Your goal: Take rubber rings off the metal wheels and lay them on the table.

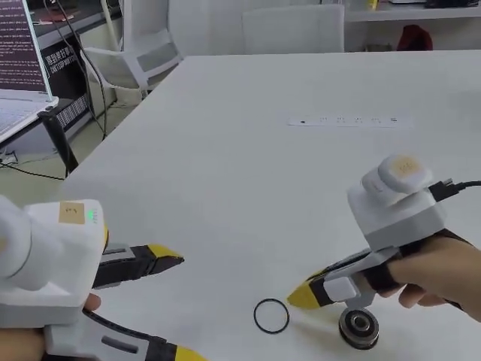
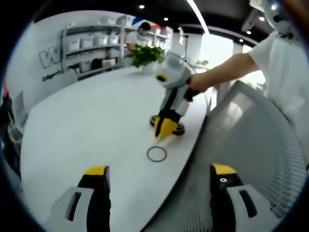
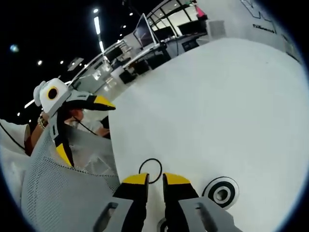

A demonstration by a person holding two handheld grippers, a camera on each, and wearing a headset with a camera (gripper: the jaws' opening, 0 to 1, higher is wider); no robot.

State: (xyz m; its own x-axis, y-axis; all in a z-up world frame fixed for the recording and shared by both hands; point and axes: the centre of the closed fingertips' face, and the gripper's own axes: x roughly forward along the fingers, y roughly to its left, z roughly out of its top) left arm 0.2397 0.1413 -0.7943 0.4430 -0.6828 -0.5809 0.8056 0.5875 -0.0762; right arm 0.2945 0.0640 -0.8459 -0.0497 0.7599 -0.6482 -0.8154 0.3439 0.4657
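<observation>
A thin black rubber ring (image 1: pixel 271 316) lies flat on the white table (image 1: pixel 285 173), near its front edge. A metal wheel (image 1: pixel 358 327) lies just right of it, beneath my right gripper (image 1: pixel 301 297). That gripper's yellow tips are together, empty, pointing at the ring from the right. In the right gripper view the ring (image 3: pixel 149 170) sits just beyond the tips (image 3: pixel 156 180), and the wheel (image 3: pixel 221 192) lies to their right. My left gripper (image 1: pixel 179 307) hovers open at the lower left, nothing between its jaws. The left gripper view shows the ring (image 2: pixel 156 153) ahead of it.
A power strip (image 1: pixel 349 120) is set flush into the table further back. White chairs (image 1: pixel 139 60) and a laptop (image 1: pixel 19 68) on a side desk stand at the left. A second round part (image 3: pixel 161 226) peeks in below the right jaws.
</observation>
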